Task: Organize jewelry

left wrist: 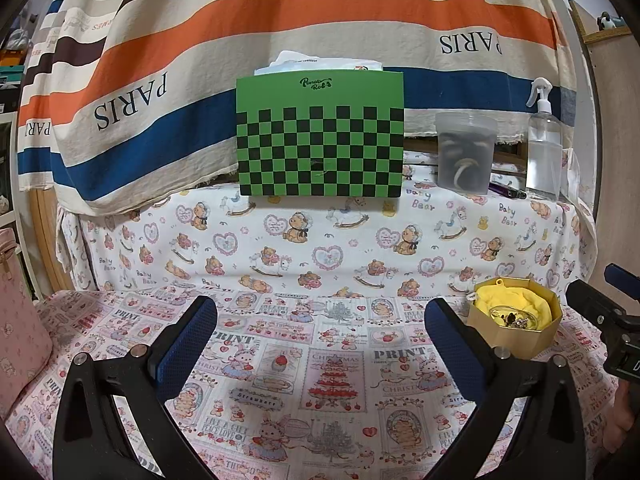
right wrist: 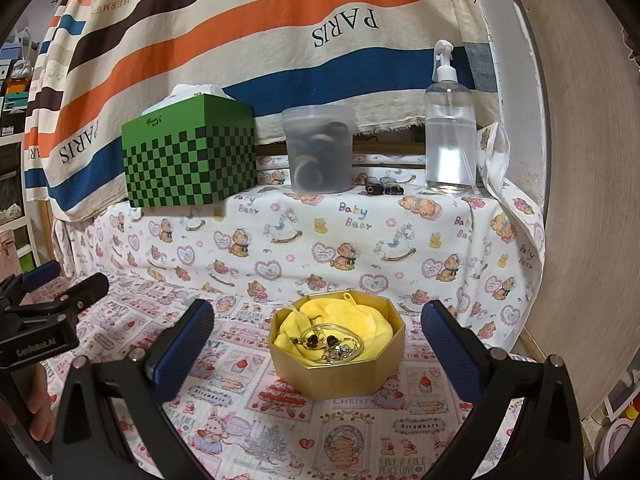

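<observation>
My right gripper [right wrist: 318,344] stands spread wide with nothing between its blue ribbed pads [right wrist: 184,350], and straight ahead of it, centred in the gap, sits the gold octagonal cardboard box [right wrist: 340,380] lined with yellow plush cloth [right wrist: 372,326]. In the hollow of that cloth lies the small tangle of jewelry [right wrist: 332,346]: dark and gilt pieces with a clear looping strand, too small for me to tell apart or to say which way any one piece runs. My left gripper [left wrist: 320,344] is also wide apart and empty, but it faces bare printed tablecloth [left wrist: 280,360]; from there the box [left wrist: 516,336] lies off to the right, just beyond my right-hand pad. So the right one is the nearer and better lined up, I judge, and the reach would be forward and down into the box's open top, over its front wall. Farther back, on the raised shelf draped in bear-print fabric [right wrist: 320,240], stand a green-and-black checkered tissue box [right wrist: 192,164], a lidded translucent plastic tub [right wrist: 320,152] and a clear spray bottle [right wrist: 450,132], all well apart from the jewelry.
</observation>
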`<state>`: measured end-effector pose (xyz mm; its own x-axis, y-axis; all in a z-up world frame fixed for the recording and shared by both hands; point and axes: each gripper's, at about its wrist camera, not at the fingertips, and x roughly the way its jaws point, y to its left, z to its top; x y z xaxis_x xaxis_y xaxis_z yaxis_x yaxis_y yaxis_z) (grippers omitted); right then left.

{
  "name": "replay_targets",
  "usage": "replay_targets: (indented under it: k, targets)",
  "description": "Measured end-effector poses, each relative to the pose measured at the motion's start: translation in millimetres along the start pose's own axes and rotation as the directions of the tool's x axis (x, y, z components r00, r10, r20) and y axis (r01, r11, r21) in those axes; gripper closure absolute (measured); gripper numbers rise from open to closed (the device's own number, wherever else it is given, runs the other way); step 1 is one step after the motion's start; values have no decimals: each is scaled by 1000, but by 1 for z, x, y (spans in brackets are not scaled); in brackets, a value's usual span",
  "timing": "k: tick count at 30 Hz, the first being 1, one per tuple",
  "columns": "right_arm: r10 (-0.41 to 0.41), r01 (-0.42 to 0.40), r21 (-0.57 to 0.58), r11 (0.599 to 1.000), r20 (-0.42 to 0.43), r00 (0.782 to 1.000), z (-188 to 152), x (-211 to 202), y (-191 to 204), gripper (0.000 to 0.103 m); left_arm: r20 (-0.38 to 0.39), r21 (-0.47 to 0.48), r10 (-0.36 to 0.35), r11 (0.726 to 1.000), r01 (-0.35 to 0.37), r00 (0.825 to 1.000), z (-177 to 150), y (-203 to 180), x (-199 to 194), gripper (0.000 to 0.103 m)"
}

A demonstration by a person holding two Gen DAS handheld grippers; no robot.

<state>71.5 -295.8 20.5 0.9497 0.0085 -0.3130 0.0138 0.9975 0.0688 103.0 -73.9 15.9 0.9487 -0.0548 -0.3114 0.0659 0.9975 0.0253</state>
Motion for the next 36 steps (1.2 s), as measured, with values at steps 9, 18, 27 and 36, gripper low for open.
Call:
replay_targets:
  k: [9, 18, 27, 36]
  targets:
    - [1, -1, -1, 1000, -1, 1000, 0, 0, 0, 0, 0, -1, 1, 1000, -1, 1000, 0, 0, 0, 0]
    - [0, 0, -2, 1000, 0, 1000, 0, 0, 0, 0, 5, -4, 9, 1000, -9, 1000, 0, 0, -1, 0]
    - [1, -1, -2, 1000, -1, 1000, 0, 0, 0, 0, 9, -7, 15, 1000, -15, 1000, 0, 1, -2, 0]
    - [1, -1, -2, 1000, -1, 1000, 0, 0, 1, 0, 9, -6, 15, 1000, -15, 1000, 1, 1, -2, 0]
